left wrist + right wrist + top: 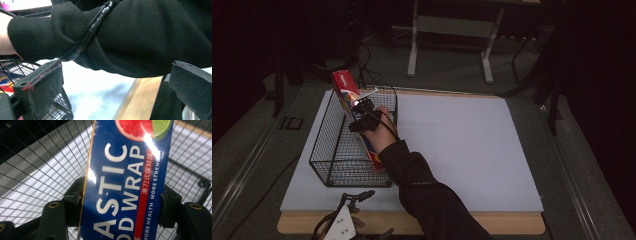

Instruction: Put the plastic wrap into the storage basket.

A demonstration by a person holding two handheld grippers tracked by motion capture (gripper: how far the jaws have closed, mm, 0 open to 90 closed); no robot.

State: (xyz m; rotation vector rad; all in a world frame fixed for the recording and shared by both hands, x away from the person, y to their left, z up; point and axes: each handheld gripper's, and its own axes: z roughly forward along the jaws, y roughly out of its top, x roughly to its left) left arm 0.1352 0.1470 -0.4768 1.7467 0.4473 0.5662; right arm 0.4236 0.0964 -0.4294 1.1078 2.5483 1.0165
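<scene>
Right gripper (358,111), left of frame centre in the high view, clamps a blue plastic-wrap box (127,185) leaning inside the wire basket (326,150); left gripper (357,200) hangs unclenched at the bottom edge

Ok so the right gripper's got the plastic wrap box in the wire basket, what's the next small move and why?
Probably lower the plastic wrap box until it lies on the wire basket's floor, then open. The right gripper clamps it on both sides, and it stands tilted, its top end poking above the rim.
</scene>
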